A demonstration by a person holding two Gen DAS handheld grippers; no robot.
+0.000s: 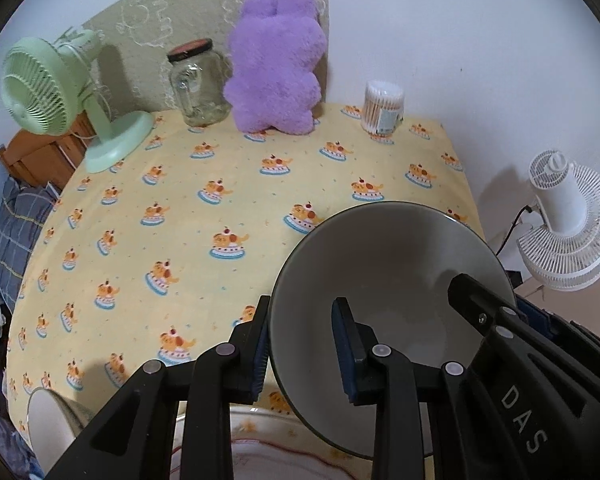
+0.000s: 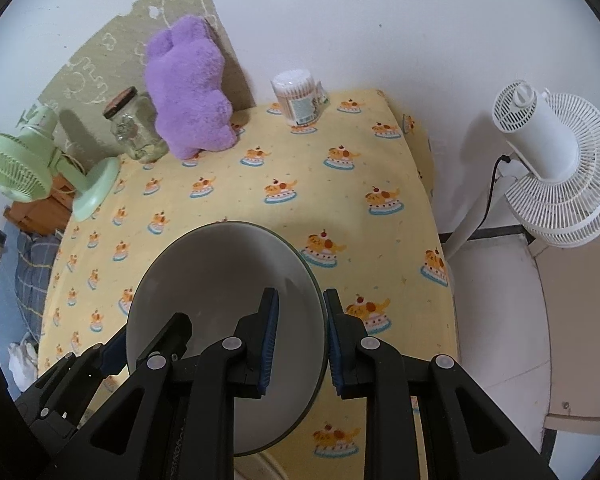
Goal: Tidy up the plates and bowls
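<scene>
A grey bowl [image 1: 388, 264] is held in the air above the yellow patterned table [image 1: 220, 208] by both grippers. My left gripper [image 1: 300, 344] straddles the bowl's left rim, one finger outside and one inside. My right gripper [image 2: 300, 340] straddles its right rim, and the bowl [image 2: 220, 276] is tilted toward the cameras. The right gripper's finger also shows inside the bowl in the left wrist view [image 1: 476, 300]. A plate with a red line pattern [image 1: 284, 452] lies below the bowl at the table's front edge. A white bowl or plate rim [image 1: 48, 424] shows at the lower left.
At the back of the table stand a green desk fan [image 1: 56, 96], a glass jar [image 1: 196, 84], a purple plush toy [image 1: 276, 68] and a tub of cotton swabs [image 1: 382, 108]. A white floor fan [image 2: 552, 164] stands off the table's right edge.
</scene>
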